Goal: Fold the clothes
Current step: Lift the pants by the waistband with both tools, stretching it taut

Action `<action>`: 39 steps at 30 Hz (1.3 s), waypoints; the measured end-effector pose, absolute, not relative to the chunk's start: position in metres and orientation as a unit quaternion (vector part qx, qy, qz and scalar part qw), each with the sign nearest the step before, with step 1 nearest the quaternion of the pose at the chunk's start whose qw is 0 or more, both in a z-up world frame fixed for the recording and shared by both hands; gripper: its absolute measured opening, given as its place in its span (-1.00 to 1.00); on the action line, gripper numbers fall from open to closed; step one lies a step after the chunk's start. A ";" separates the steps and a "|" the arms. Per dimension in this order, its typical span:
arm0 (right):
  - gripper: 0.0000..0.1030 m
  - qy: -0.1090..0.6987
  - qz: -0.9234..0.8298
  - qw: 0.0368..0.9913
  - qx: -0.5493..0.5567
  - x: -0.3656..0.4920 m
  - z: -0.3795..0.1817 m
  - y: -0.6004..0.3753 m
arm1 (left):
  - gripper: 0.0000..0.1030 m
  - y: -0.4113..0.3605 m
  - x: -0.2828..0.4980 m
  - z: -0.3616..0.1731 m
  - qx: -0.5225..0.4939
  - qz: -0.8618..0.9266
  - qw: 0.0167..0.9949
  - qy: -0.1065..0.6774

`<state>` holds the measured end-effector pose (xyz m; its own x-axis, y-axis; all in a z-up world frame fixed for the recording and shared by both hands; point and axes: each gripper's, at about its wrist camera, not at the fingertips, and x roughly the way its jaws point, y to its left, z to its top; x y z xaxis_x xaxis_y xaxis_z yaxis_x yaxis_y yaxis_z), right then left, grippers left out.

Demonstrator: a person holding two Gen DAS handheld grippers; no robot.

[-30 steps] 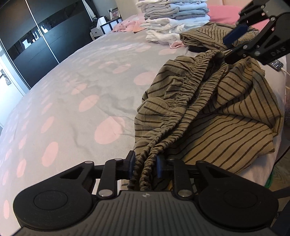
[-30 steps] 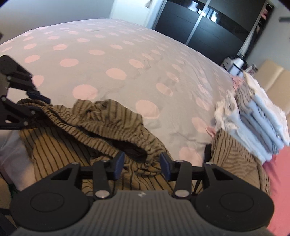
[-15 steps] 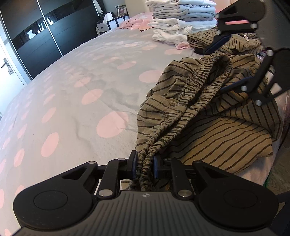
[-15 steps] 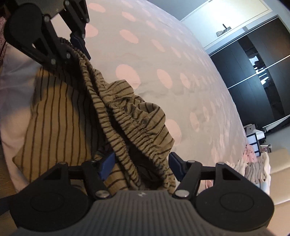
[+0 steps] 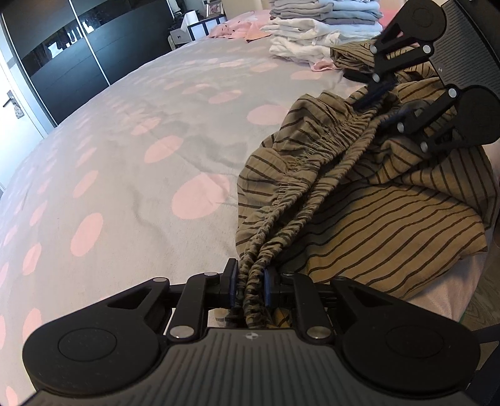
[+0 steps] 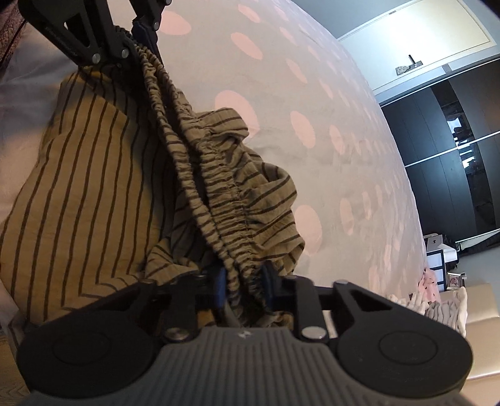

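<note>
Olive-brown striped trousers [image 5: 390, 218] lie bunched at the edge of the bed. Their gathered elastic waistband [image 5: 315, 175] stretches between my two grippers. My left gripper [image 5: 250, 282] is shut on one end of the waistband, close to the camera. At the far right of the left wrist view, my right gripper [image 5: 379, 104] has rolled sideways and its jaws are closing on the other end. In the right wrist view the waistband [image 6: 218, 200] runs into the right gripper [image 6: 243, 285], whose blue pads press it on both sides. The left gripper [image 6: 137, 34] holds its far end at the top left.
The bed cover [image 5: 131, 175] is grey with pink dots. A stack of folded clothes [image 5: 325, 22] and another striped garment [image 5: 353, 56] lie beyond the trousers. Dark wardrobe doors [image 5: 72, 53] and a white door stand across the room. The bed edge [image 5: 450, 287] is on the right.
The right gripper rolled onto its side, came down onto the waistband and closed from wide apart onto it. The left gripper kept its hold; the waistband is now drawn straighter between them.
</note>
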<state>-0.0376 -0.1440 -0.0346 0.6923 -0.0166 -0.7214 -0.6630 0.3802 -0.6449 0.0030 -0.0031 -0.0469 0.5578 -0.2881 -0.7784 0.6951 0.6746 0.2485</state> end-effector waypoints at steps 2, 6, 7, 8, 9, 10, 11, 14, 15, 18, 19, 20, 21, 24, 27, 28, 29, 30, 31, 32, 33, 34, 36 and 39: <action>-0.61 0.332 0.205 0.762 -0.517 -0.039 -0.035 -0.143 | -0.60 -0.004 0.004 -0.048 0.281 -0.293 0.838 0.366; -0.55 0.329 0.185 0.766 -0.520 -0.042 -0.038 -0.143 | -0.16 -0.003 0.004 -0.054 0.291 -0.280 0.836 0.371; -0.52 0.327 0.182 0.768 -0.520 -0.042 -0.039 -0.144 | -0.16 -0.002 0.005 -0.056 0.290 -0.277 0.835 0.375; -0.47 0.326 0.179 0.769 -0.519 -0.042 -0.040 -0.144 | -0.16 -0.002 0.006 -0.058 0.287 -0.277 0.834 0.381; -0.50 0.328 0.179 0.771 -0.515 -0.041 -0.040 -0.145 | -0.17 -0.001 0.007 -0.059 0.282 -0.277 0.833 0.386; -0.50 0.331 0.178 0.773 -0.511 -0.040 -0.040 -0.146 | -0.17 -0.001 0.009 -0.060 0.276 -0.275 0.833 0.392; -0.50 0.334 0.175 0.776 -0.506 -0.039 -0.040 -0.147 | -0.18 0.001 0.012 -0.061 0.267 -0.274 0.834 0.398; -0.63 0.343 0.170 0.785 -0.487 -0.037 -0.039 -0.147 | -0.54 0.005 0.019 -0.060 0.236 -0.278 0.834 0.413; -0.69 0.345 0.168 0.789 -0.480 -0.036 -0.038 -0.147 | -0.68 0.006 0.020 -0.059 0.230 -0.280 0.835 0.415; -0.75 0.338 0.158 0.804 -0.462 -0.038 -0.030 -0.149 | -0.84 0.006 0.015 -0.048 0.237 -0.279 0.843 0.394; -0.76 0.332 0.151 0.810 -0.459 -0.040 -0.027 -0.149 | -0.85 0.005 0.012 -0.041 0.238 -0.278 0.847 0.384; -0.77 0.326 0.143 0.816 -0.455 -0.042 -0.022 -0.150 | -0.85 0.006 0.009 -0.035 0.238 -0.277 0.852 0.375; -0.78 0.319 0.135 0.823 -0.450 -0.044 -0.017 -0.150 | -0.86 0.006 0.006 -0.027 0.237 -0.276 0.857 0.364; -0.79 0.293 0.107 0.850 -0.424 -0.054 0.004 -0.153 | -0.86 0.008 -0.001 0.001 0.235 -0.265 0.876 0.326; -0.80 0.260 0.087 0.872 -0.405 -0.063 0.035 -0.156 | -0.87 0.009 -0.010 0.040 0.232 -0.260 0.893 0.284; -0.80 0.251 0.085 0.877 -0.400 -0.066 0.047 -0.159 | -0.87 0.010 -0.013 0.054 0.231 -0.260 0.898 0.272; -0.80 0.243 0.084 0.883 -0.393 -0.068 0.060 -0.163 | -0.87 0.010 -0.016 0.068 0.227 -0.263 0.901 0.260; -0.80 0.235 0.083 0.888 -0.387 -0.071 0.076 -0.167 | -0.87 0.010 -0.018 0.085 0.225 -0.267 0.904 0.246; -0.80 0.225 0.083 0.892 -0.382 -0.074 0.092 -0.173 | -0.87 0.009 -0.022 0.100 0.225 -0.272 0.907 0.230; -0.80 0.213 0.084 0.897 -0.379 -0.077 0.110 -0.179 | -0.87 0.007 -0.026 0.117 0.225 -0.276 0.910 0.212; -0.80 0.201 0.085 0.901 -0.375 -0.081 0.129 -0.186 | -0.87 0.005 -0.031 0.134 0.225 -0.279 0.913 0.192; -0.80 0.189 0.085 0.905 -0.371 -0.085 0.149 -0.193 | -0.87 0.004 -0.035 0.152 0.220 -0.283 0.917 0.175; -0.80 0.168 0.088 0.915 -0.355 -0.092 0.189 -0.206 | -0.87 0.001 -0.043 0.184 0.195 -0.294 0.924 0.147; -0.80 0.142 0.094 0.933 -0.317 -0.106 0.244 -0.224 | -0.87 0.001 -0.056 0.224 0.159 -0.311 0.932 0.100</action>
<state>-0.1057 -0.2239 0.2441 0.9418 0.0862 -0.3248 -0.2663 0.7810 -0.5649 -0.0561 0.0011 0.2240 0.7866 -0.5473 -0.2859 0.6112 0.7559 0.2346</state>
